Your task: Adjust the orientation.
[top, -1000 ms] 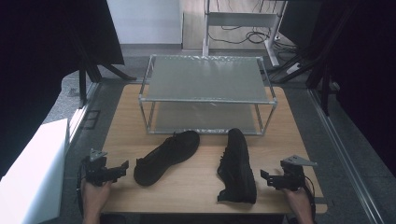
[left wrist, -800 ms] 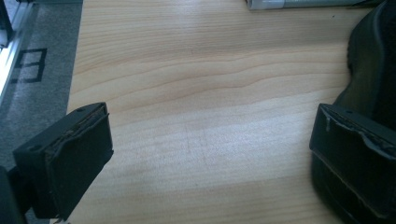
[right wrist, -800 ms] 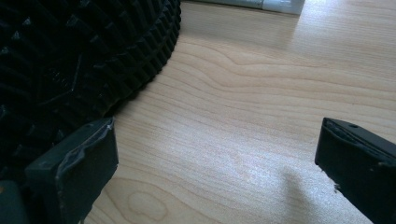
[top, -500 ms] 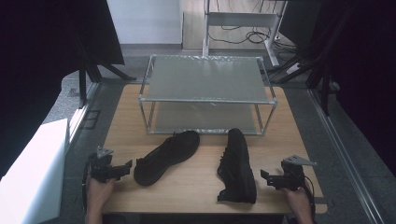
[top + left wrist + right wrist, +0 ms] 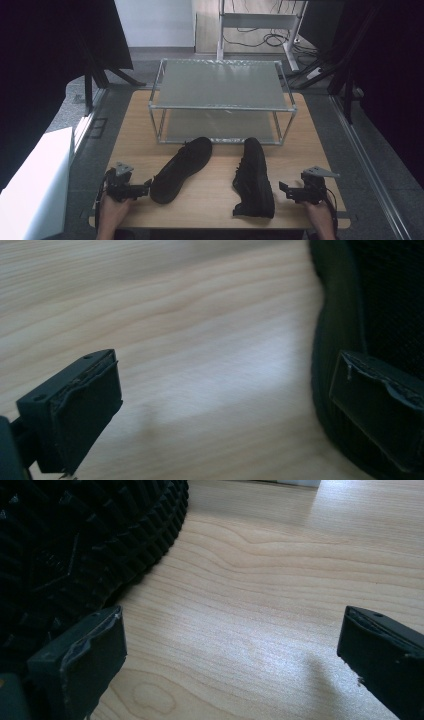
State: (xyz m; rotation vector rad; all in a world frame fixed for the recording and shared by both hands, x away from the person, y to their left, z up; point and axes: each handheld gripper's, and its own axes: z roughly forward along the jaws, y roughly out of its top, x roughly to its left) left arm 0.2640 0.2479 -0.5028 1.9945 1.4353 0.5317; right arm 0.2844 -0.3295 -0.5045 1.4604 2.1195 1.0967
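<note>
Two black shoes lie on the wooden table (image 5: 210, 200). The left shoe (image 5: 181, 169) slants with its heel toward my left gripper (image 5: 147, 186), which is open and almost touching that heel; in the left gripper view the shoe (image 5: 370, 305) sits at the right jaw, and the left gripper (image 5: 240, 410) holds nothing. The right shoe (image 5: 254, 177) lies on its side, its treaded sole (image 5: 75, 545) facing my right gripper (image 5: 282, 190). My right gripper (image 5: 232, 665) is open just beside the sole, over bare wood.
A two-level metal rack (image 5: 222, 102) with frosted shelves stands at the back of the table, just behind the shoes. A white box (image 5: 30, 190) sits off the table's left side. Cables and dark stands crowd the floor beyond.
My left gripper has slid right along the front of the table, up to the left shoe's heel. The right gripper and both shoes have stayed put.
</note>
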